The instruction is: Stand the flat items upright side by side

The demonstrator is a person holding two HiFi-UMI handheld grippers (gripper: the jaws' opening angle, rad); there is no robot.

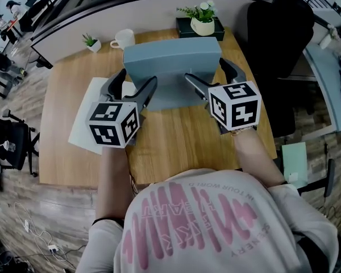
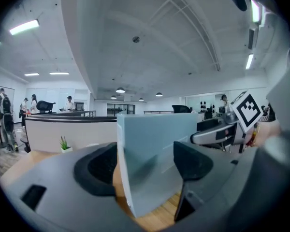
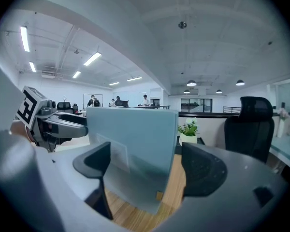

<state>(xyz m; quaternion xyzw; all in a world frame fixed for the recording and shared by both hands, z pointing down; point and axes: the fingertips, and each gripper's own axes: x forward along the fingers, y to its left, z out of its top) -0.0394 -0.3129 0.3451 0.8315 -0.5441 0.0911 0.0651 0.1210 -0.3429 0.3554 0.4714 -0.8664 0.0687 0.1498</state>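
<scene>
A grey-blue flat box-like folder [image 1: 170,75] stands upright on the wooden table [image 1: 176,147], its broad face toward me. My left gripper [image 1: 140,75] straddles its left corner: one finger runs along the side, the other sits in front of the face. In the left gripper view the folder [image 2: 154,153] fills the gap of the left gripper [image 2: 145,166], jaws wide, no pinch visible. My right gripper [image 1: 204,70] straddles the right corner the same way. In the right gripper view the folder [image 3: 135,149] stands slanted between the right gripper's [image 3: 147,168] spread jaws.
A white sheet [image 1: 82,127] lies under my left gripper. Behind the folder stand a white mug [image 1: 123,38], a small plant [image 1: 91,41] and a potted plant [image 1: 203,17] on a dark box. A black chair [image 1: 278,44] stands at the right.
</scene>
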